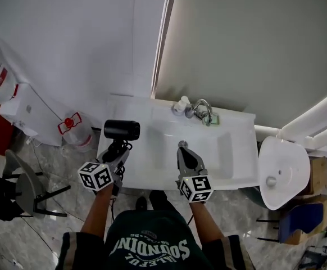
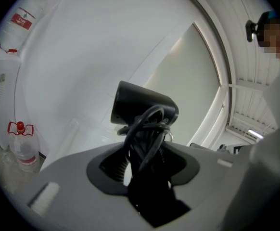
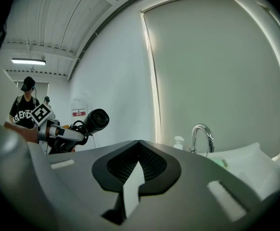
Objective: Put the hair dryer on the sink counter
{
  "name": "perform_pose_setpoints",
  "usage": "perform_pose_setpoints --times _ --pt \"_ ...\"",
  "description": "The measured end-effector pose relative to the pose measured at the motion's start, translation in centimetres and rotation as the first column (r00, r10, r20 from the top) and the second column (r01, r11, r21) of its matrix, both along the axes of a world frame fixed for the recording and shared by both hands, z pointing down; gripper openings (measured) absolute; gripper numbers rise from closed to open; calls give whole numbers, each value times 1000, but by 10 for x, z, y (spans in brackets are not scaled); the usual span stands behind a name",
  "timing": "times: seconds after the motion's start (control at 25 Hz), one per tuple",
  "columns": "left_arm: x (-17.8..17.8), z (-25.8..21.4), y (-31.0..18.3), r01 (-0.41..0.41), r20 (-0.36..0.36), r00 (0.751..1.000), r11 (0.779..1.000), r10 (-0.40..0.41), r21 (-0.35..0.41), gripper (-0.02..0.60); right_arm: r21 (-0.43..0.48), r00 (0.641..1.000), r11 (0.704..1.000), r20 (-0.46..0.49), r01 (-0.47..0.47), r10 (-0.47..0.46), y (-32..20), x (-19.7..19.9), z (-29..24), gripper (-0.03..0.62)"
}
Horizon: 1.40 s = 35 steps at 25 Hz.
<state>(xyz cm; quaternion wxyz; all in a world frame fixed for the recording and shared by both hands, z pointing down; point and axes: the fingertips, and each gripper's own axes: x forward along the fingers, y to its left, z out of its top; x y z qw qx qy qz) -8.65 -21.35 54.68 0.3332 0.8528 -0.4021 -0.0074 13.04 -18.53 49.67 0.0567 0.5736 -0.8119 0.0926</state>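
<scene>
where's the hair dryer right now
In the head view the hair dryer is clamped by its handle in the left gripper, over the left end of the sink counter, well left of the faucet.

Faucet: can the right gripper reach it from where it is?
Probably yes. The right gripper is empty, jaws together, over the basin; the faucet stands just ahead at the back rim with nothing between. The soap bottle sits beside it.
</scene>
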Motion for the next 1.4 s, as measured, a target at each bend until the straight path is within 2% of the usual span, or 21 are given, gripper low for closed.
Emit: perform_pose_setpoints --times 0.28,0.48,0.84,1.24,1.4 --pt "6 6 -48 55 17 998 998 -55 -9 224 -14 997 997 -8 72 -72 -55 1 5 3" --pt "13 29 -67 71 38 997 996 -69 -57 224 -52 995 993 2 102 -102 -71 6 16 3" --pt "17 88 -84 79 156 986 987 -57 -139 224 -126 990 982 1 139 -140 -80 11 47 3" --pt "13 141 -137 80 215 976 976 -35 -204 224 -168 993 979 -11 115 -119 -86 18 63 3" --pt "15 167 -149 83 236 971 964 -22 -251 224 -189 994 977 -20 103 -109 -83 24 68 3"
